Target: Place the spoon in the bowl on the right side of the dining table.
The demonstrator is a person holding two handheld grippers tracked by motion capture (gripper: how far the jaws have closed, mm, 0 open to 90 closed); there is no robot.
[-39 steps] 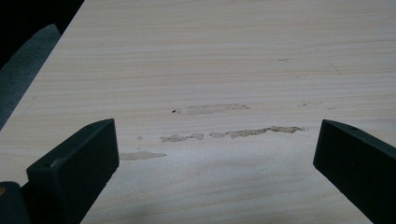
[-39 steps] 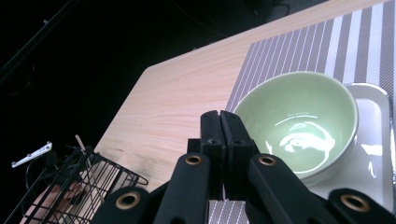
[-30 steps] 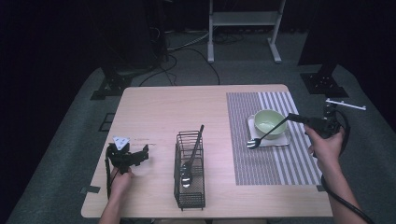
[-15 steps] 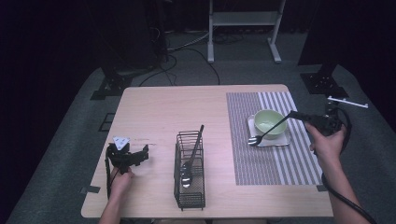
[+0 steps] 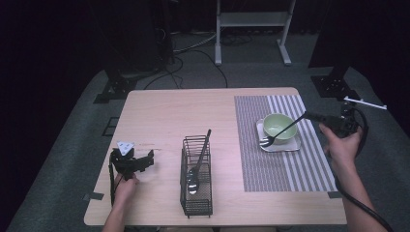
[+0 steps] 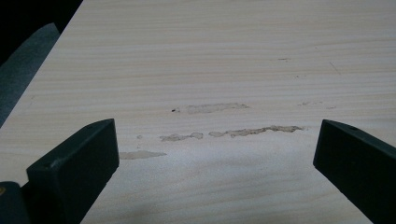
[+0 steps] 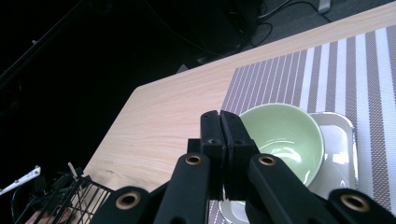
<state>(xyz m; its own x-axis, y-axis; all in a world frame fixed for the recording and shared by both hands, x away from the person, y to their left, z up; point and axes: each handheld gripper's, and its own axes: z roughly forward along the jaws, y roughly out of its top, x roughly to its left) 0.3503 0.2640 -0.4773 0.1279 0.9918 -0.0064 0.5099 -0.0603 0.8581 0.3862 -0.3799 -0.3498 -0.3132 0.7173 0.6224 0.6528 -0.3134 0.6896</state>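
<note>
Light falls from overhead onto the table (image 5: 164, 116), leaving the floor and room around it nearly black. The high view is soft and slightly grainy. A dim shadow spreads toward the table's near edge in the left gripper view.

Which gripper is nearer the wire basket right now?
Left. The left gripper sits on the table just left of the wire basket, jaws open. The right gripper, shut on a fork, is over the striped mat's far edge, beyond the green bowl.
</note>
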